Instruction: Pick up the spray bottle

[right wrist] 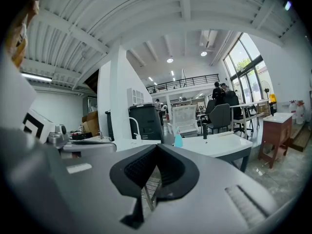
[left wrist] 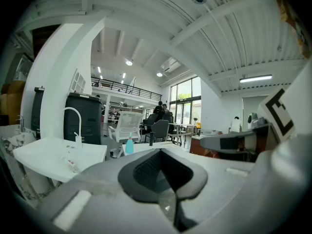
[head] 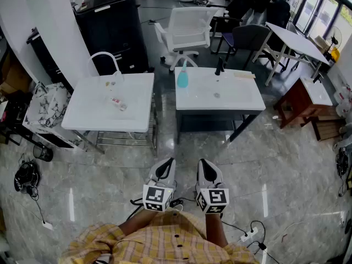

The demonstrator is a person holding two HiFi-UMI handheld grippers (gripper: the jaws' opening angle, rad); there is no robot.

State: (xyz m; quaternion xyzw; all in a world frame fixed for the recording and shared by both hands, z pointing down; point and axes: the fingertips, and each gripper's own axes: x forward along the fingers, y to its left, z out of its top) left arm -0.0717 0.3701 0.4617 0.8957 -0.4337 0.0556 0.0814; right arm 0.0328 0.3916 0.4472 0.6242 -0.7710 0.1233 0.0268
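Observation:
The spray bottle point(head: 182, 77) is small and teal. It stands upright at the back left corner of the right white table point(head: 234, 97), far ahead of me. It also shows in the left gripper view as the teal bottle point(left wrist: 129, 146), and in the right gripper view as the same bottle point(right wrist: 178, 139). My left gripper point(head: 166, 164) and right gripper point(head: 204, 165) hang side by side close to my body, over the floor and well short of both tables. Both have their jaws together with nothing between them. The left gripper point(left wrist: 161, 152) and right gripper point(right wrist: 157, 148) point toward the tables.
A white sink table point(head: 88, 111) with a curved faucet point(head: 104, 59) stands at the left, a small item point(head: 116, 102) lying on it. Behind are a black cabinet point(head: 110, 26), a white office chair point(head: 187, 29) and dark chairs point(head: 247, 37). A brown side table point(head: 300, 100) is at the right. Cables point(head: 27, 175) lie on the floor.

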